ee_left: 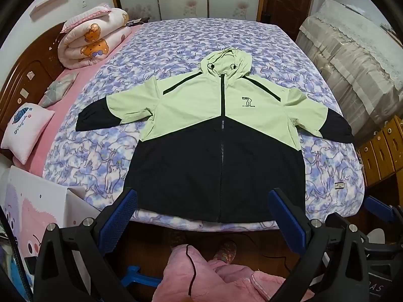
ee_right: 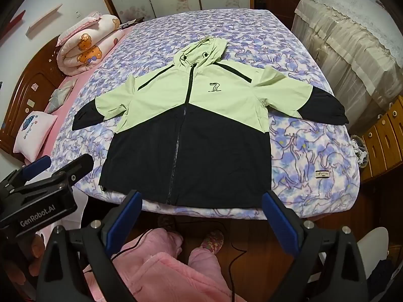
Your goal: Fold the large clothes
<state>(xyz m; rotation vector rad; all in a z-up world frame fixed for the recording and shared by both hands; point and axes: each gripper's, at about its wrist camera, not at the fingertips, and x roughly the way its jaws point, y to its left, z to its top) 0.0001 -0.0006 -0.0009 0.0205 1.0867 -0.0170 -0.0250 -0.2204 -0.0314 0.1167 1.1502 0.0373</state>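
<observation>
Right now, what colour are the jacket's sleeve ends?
Black; the sleeve ends show best in the right wrist view.

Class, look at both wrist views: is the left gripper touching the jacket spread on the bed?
Apart. The right wrist view shows the left gripper, jaws open, held off beside the bed, clear of the jacket.

Green-and-black zip-up hooded jacket (ee_left: 219, 136) lies flat, front up, on purple cat-print blanket (ee_left: 100, 156) covering the bed; hood at far end, hem at near edge. Rolled pink bear-print quilt (ee_left: 93, 37) far left of jacket; white square cushion (ee_left: 25, 130) left.
</observation>
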